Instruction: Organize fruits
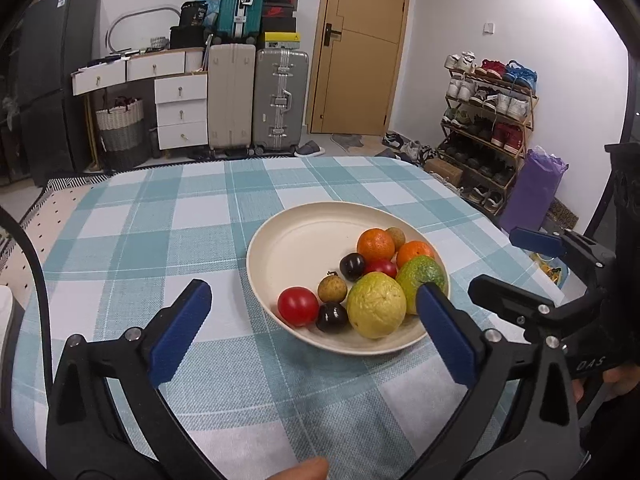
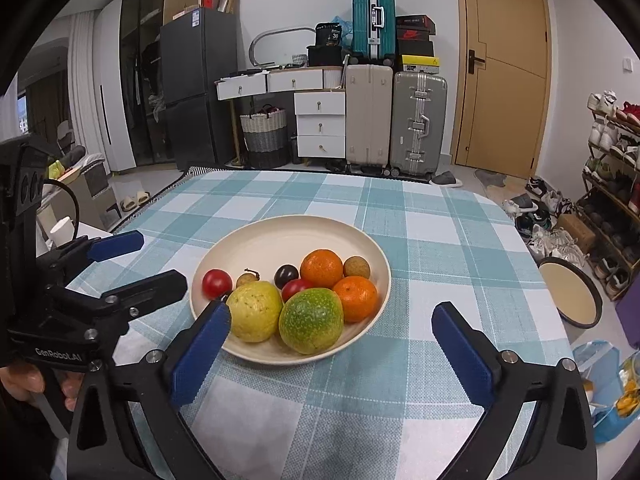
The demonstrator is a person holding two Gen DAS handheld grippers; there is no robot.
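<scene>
Cream round plate (smooth), pebbly guavas

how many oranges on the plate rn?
2. One orange sits toward the back of the plate; the other orange is at the right rim, beside the green fruit. None seems hidden.

The black body of the left tool, seen from the right wrist view just left of the right tool's own blue pads, carries white lettering "GenRobot.AI". The right tool's black body shows "DAS". Far ahead, a black bag on the white drawer cabinet reads "38".
</scene>
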